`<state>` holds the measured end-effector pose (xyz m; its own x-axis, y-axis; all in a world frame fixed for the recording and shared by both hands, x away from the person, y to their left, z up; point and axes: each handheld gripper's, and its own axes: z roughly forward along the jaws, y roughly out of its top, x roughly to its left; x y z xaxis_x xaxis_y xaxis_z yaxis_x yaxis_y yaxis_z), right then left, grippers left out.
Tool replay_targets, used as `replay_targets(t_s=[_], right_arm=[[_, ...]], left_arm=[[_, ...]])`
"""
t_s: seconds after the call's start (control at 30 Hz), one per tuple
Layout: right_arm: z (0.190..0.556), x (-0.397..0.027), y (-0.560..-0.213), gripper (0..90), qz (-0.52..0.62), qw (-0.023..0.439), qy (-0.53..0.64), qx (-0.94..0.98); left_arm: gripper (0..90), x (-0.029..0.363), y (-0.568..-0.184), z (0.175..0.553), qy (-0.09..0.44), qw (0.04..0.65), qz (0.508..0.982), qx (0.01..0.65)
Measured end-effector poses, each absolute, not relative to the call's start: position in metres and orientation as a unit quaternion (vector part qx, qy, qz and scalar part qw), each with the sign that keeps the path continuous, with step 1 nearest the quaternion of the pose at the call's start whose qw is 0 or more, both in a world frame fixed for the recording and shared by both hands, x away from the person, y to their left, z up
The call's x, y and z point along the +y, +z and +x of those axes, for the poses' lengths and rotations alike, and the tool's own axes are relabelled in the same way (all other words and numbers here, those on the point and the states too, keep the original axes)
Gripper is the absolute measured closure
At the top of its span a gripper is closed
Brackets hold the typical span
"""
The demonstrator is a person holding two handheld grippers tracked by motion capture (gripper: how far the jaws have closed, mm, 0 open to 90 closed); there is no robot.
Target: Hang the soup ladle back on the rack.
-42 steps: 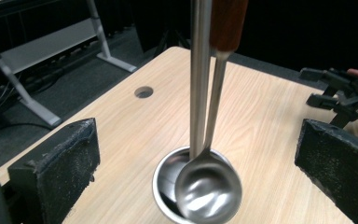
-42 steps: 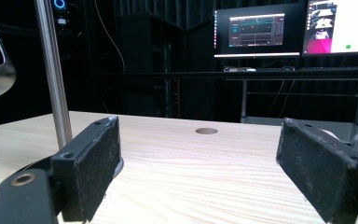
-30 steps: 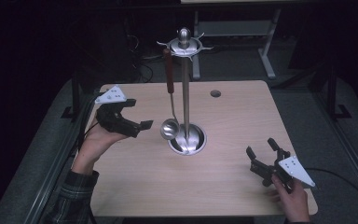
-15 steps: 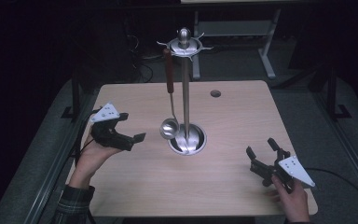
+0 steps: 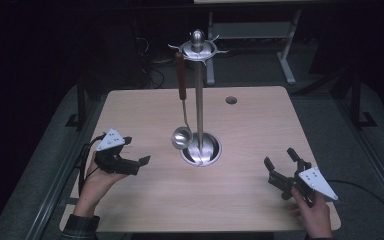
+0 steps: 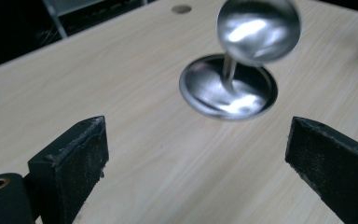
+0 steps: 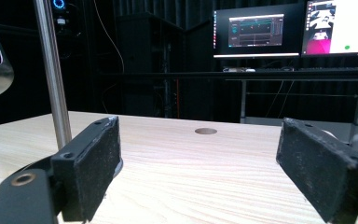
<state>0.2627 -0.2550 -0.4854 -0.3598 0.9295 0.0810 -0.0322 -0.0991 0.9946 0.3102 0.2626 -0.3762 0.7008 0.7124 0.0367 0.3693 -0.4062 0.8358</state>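
- The left hand-held gripper (image 5: 141, 163) is hanging low over the tabletop (image 5: 145, 110), jaws apart with nothing between them; they have just been closing a little.
- The ladle (image 5: 182, 107) is the thing to go for, I judge: it is hanging by its brown handle from a hook on the stand (image 5: 198, 95), ahead of this hand-held gripper and higher than its jaws.
- In the left gripper view the ladle bowl (image 6: 258, 29) is sitting above the gap and off to the right, blurred, with the round base (image 6: 228, 87) beyond it.
- A good approach is probably raising the jaws and squaring them to the thin shaft above the bowl, not the rounded bowl itself, which would likely slip.
- Since the ladle is hanging free, closing slowly looks wise, so that a pad is not knocking it into the pole beside it.
- Freeing it is likely calling for a lift up off the hook before any pull away.
- The right hand-held gripper (image 5: 282, 170) is resting near the tabletop's near right corner, jaws wide apart and empty.
- From it the stand is standing ahead and to the left; in the right gripper view the pole (image 7: 52, 70) is rising just left of the left jaw, and I cannot tell how close.
- Keeping this hand parked is probably best, ready to steady the base if the stand rocks.
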Motion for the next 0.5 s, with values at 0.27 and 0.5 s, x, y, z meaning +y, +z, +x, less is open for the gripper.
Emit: replay_targets(t_s=[0.27,0.5], right_arm=[[0.263,-0.255,-0.485,12.8,0.409,0.391,0.616,0.548],[0.263,-0.255,-0.485,12.8,0.41,0.391,0.616,0.548]], left_arm=[[5.6,0.273,-0.4,0.302,0.2,0.418,0.817,0.344],[5.6,0.28,-0.42,0.294,0.202,0.402,0.819,0.355]])
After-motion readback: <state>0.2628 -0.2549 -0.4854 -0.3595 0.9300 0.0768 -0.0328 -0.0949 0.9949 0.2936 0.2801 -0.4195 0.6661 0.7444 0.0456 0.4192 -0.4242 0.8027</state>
